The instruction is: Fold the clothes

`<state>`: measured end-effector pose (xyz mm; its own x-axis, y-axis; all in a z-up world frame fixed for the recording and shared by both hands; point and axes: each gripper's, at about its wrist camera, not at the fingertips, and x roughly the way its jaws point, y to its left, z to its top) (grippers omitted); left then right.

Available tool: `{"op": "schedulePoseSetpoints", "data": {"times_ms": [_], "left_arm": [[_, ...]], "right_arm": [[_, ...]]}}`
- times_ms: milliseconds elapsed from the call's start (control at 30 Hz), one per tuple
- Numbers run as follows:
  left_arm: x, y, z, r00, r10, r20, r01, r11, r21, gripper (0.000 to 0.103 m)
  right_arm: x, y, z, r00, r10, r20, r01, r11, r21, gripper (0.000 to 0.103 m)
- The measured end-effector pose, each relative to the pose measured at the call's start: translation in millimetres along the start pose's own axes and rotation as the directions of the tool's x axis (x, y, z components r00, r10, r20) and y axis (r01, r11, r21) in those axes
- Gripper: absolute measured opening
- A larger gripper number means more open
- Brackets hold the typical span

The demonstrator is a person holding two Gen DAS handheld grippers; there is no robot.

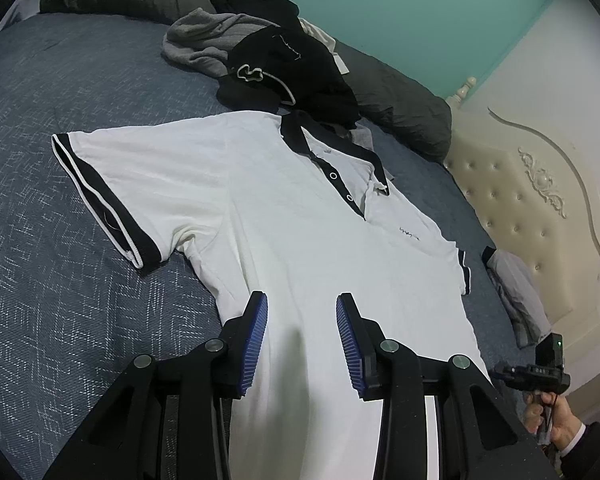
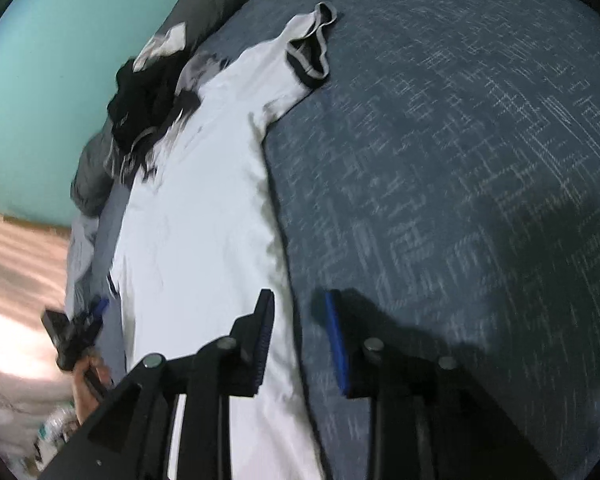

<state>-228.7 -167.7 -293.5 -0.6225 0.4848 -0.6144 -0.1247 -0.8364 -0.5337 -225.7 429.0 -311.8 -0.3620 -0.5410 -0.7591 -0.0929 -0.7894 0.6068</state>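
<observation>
A white polo shirt with black collar and black sleeve bands lies spread flat, face up, on the blue patterned bedspread. My left gripper is open and empty, hovering over the shirt's lower body. The shirt also shows in the right wrist view, blurred. My right gripper is open and empty, its fingers straddling the shirt's side edge near the hem. The other hand-held gripper shows at the lower right of the left wrist view and at the lower left of the right wrist view.
A pile of black and grey clothes lies beyond the shirt's collar. Dark grey pillows line the teal wall. A cream tufted headboard stands at right. A folded light garment lies by the headboard.
</observation>
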Motion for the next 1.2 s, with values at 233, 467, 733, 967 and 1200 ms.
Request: {"op": "schedulePoseSetpoints", "data": {"times_ms": [233,467,733,967,1200], "left_arm": [[0.4,-3.4,-1.1,1.0,-0.005,-0.004,0.005,1.0,0.004,0.04],[0.6,-1.3,0.2,1.0,-0.005,-0.002,0.005,1.0,-0.001,0.041],[-1.1,4.1,1.8,1.0,0.002,0.004,-0.002,1.0,-0.011,0.041],[-0.6,8.6,1.9,1.0,0.017,0.002,-0.017,1.0,-0.013,0.042],[1.3,14.8,3.4,1.0,0.024,-0.004,-0.024,1.0,-0.018,0.042]], "right_arm": [[10.2,6.7,-17.4,0.997,-0.032,-0.063,0.029,0.998,-0.055,0.005],[1.1,-4.9,-20.1,0.999,-0.029,-0.039,0.028,0.999,-0.025,0.004],[-10.0,1.1,11.0,1.0,0.005,0.011,-0.006,0.999,0.038,0.022],[16.8,23.0,73.8,0.996,0.019,0.092,-0.023,0.999,0.044,0.027],[61.7,33.8,129.7,0.994,0.002,0.11,-0.012,0.996,0.087,0.027]]}}
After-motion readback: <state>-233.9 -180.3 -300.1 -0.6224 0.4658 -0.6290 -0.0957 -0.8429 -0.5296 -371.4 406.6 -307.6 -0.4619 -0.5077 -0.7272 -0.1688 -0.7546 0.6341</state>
